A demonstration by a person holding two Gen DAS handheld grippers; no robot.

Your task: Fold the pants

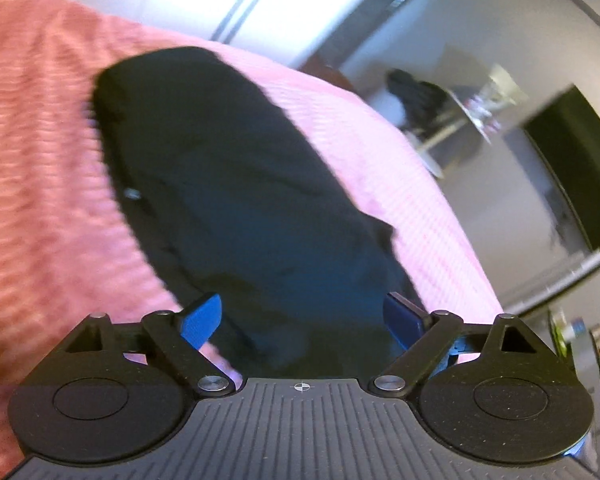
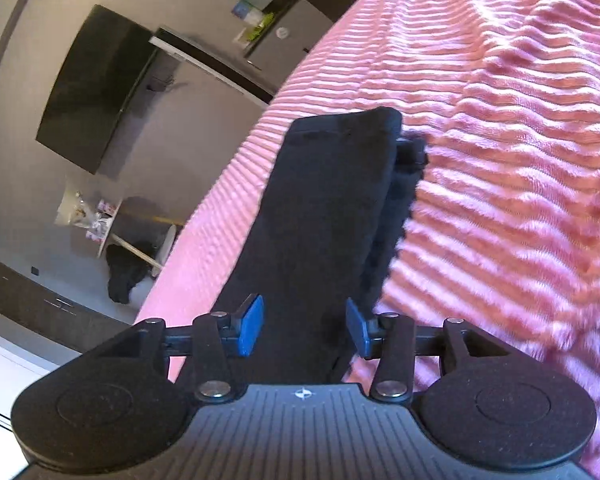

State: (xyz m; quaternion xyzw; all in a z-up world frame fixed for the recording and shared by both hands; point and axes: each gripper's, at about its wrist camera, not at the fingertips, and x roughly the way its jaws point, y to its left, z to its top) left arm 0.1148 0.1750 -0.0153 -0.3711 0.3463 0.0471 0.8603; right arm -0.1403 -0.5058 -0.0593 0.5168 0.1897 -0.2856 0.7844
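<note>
Left wrist view: we see the black pants (image 1: 236,184) laid lengthwise on the pink ribbed blanket (image 1: 40,160) near its edge, prob. so the next fold runs end to end. Left gripper (image 1: 302,320) and right gripper (image 2: 305,324) hover over one end w/ jaws spread, gripping nothing. No containers w/in reach.

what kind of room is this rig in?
Likely a bedroom or hotel-style room: black pants lie on a pink ribbed blanket that looks like a bed cover, with a wall-mounted TV and a small round table beyond.
</note>
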